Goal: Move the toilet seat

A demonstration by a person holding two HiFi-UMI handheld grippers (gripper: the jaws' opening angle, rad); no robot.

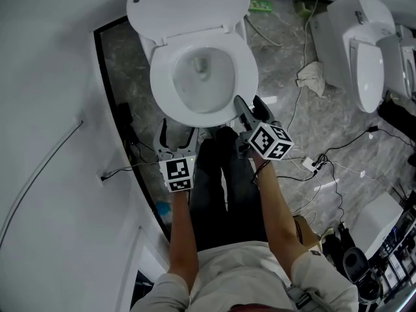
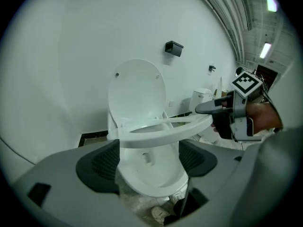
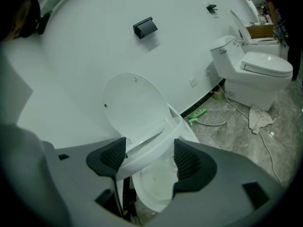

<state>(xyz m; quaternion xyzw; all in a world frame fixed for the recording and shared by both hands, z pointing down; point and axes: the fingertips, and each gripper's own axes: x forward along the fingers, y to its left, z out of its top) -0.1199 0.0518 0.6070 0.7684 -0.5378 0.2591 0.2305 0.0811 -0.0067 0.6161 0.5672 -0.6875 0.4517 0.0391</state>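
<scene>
Toilet seat (image 2: 161,131) half-raised, clamped by R gripper (image 1: 252,108); L gripper (image 2: 149,159) jaws apart; cables (image 1: 338,149), 2nd toilet (image 1: 357,44) nearby.

Glossy white plastic is seen on the toilet seat (image 3: 156,135) between the right tongs' (image 3: 147,159) matt, ribbed pads (image 3: 111,157); polished stone floor (image 3: 246,143) beyond.

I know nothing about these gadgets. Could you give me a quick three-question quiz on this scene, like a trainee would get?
1. True or false: the toilet lid is closed.
2. Which gripper has the toilet seat between its jaws? A) left gripper B) right gripper
3. Fill in: the left gripper's jaws are ___, with nothing held.

Key: 1 false, the toilet lid stands raised. 2 B. 3 open.
</scene>
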